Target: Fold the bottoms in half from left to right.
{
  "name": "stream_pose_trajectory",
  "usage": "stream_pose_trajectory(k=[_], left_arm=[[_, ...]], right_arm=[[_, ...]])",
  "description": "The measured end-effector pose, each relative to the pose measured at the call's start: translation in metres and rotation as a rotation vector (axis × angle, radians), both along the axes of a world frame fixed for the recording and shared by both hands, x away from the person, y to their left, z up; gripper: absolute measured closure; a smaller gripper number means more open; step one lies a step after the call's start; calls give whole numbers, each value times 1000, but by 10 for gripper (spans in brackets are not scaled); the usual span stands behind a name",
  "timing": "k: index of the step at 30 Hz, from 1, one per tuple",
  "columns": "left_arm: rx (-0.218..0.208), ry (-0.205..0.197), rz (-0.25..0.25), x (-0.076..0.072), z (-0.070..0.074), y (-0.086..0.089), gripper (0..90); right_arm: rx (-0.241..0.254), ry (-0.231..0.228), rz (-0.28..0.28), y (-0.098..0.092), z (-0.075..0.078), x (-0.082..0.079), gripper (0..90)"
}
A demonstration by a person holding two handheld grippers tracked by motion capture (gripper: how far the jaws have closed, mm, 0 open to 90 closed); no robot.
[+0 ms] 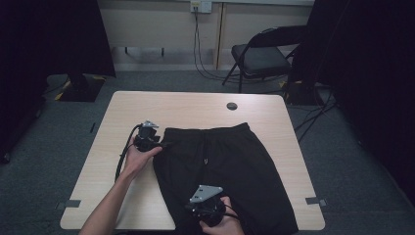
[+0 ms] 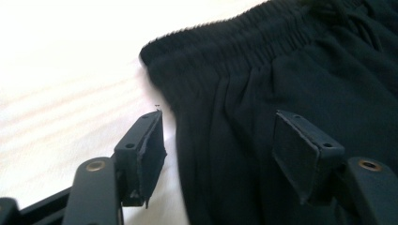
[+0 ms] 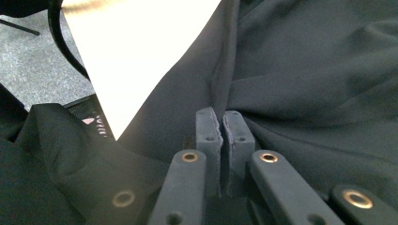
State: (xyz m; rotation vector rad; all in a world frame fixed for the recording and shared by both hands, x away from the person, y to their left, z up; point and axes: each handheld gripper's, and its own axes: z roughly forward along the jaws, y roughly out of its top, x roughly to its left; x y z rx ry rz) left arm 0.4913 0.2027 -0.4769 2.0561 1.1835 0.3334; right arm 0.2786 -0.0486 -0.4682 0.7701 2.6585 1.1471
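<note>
A pair of black shorts [image 1: 230,161] lies flat on the light wooden table [image 1: 195,105], with the elastic waistband [image 2: 225,42] toward the far side and the legs reaching the near edge. My left gripper [image 1: 161,144] sits at the waistband's left corner. Its jaws are open, one over bare table and one over the cloth [image 2: 219,117], and hold nothing. My right gripper [image 1: 199,200] is at the near edge over the left leg of the shorts. It is shut on a pinched fold of the black fabric [image 3: 224,117], from which a ridge of cloth [image 3: 220,70] rises.
A round grommet [image 1: 232,105] sits in the table's far side. A black folding chair [image 1: 262,56] stands behind the table at the right. Dark curtains hang at both sides. Grey carpet [image 3: 37,65] surrounds the table, and a black cable [image 1: 122,156] trails from the left gripper.
</note>
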Motion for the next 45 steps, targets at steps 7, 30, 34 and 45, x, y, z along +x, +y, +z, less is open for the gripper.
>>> stream_pose_trajectory(k=[7, 30, 34, 45], left_arm=[[114, -19, -12, 5, -11, -19, 394], [-106, -38, -6, -4, 28, 19, 876], [-107, -41, 20, -5, 41, 27, 875], [-148, -68, 48, -12, 80, 56, 875]], right_arm=[[-2, 4, -4, 1, -2, 2, 864], [107, -33, -32, -4, 35, 8, 885], [155, -52, -28, -3, 53, 7, 887], [187, -98, 15, 16, 84, 3, 888]])
